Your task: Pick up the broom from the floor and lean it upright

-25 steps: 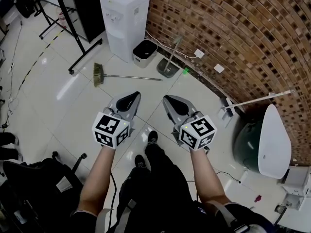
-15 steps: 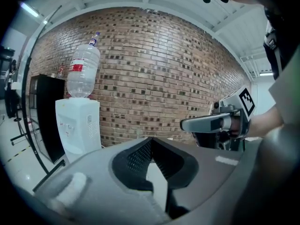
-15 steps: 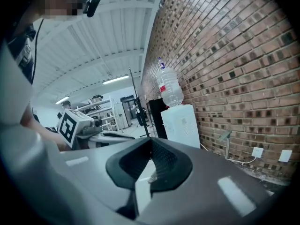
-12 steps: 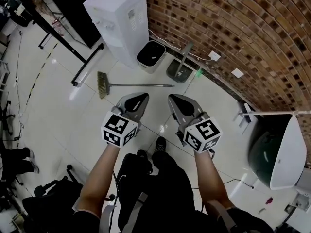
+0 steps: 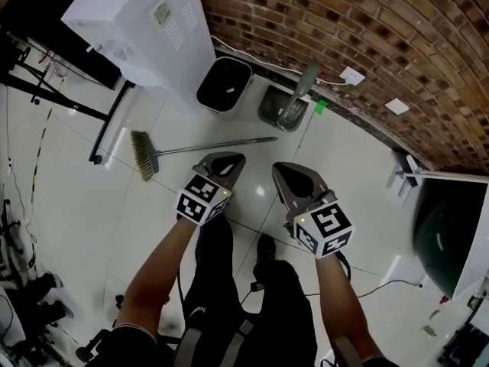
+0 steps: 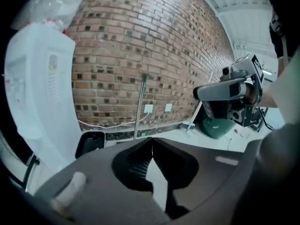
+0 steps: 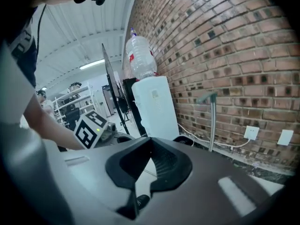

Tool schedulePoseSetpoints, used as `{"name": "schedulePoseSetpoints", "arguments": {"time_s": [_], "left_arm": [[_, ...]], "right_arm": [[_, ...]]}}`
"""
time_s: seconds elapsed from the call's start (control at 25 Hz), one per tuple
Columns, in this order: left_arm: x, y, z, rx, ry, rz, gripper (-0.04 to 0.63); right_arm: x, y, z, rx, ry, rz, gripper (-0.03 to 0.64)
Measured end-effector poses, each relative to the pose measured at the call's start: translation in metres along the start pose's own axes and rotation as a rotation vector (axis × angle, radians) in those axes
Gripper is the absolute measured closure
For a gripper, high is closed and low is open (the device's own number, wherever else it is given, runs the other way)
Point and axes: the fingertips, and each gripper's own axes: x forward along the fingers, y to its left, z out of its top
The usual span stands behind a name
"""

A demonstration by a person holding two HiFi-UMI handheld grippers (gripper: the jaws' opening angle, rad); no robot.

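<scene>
- Two grippers are held out side by side over the white tiled floor (image 5: 84, 205), one in each hand, each carrying one marker cube.
- The left gripper (image 5: 229, 159) has its jaws closed tip to tip, and its own view (image 6: 151, 140) shows nothing between them.
- The right gripper (image 5: 286, 168) is likewise closed and empty, its tips meeting in its own view (image 7: 150, 138).
- One broom (image 5: 191, 148) lies flat on the floor just beyond the left gripper. Its bristle head is at the left and its thin handle runs to the right. Neither gripper touches it.
- Farther on stand one grey dustpan (image 5: 279, 112), its long handle upright at the foot of the wall, and one black bin (image 5: 224, 85) just to its left. One small green mark (image 5: 320, 106) sits on the floor to the dustpan's right.
- One white water dispenser (image 5: 145, 29) stands left of the bin, with one bottle (image 7: 140, 55) on top.
- Farthest is the brick wall (image 5: 367, 21), which carries two white wall plates (image 5: 351, 75).
</scene>
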Motion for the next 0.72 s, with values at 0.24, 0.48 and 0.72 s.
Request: {"name": "schedulePoseSetpoints", "arguments": {"time_s": [0.24,0.48,0.72], "left_arm": [[0.121,0.082,-0.12,0.121,0.15,-0.114,0.566],[0.232,0.132,-0.25,0.241,0.292,-0.214,0.497],[0.314,0.17,-0.347,0.286,0.398,-0.244,0.447]], "right_arm": [[0.091,-0.042,-0.1,0.027,0.037,-0.033,0.614],[0.157,-0.081,-0.212,0.027,0.064,-0.087,0.614],[0.186,-0.124,-0.272,0.046,0.054,-0.142,0.614]]}}
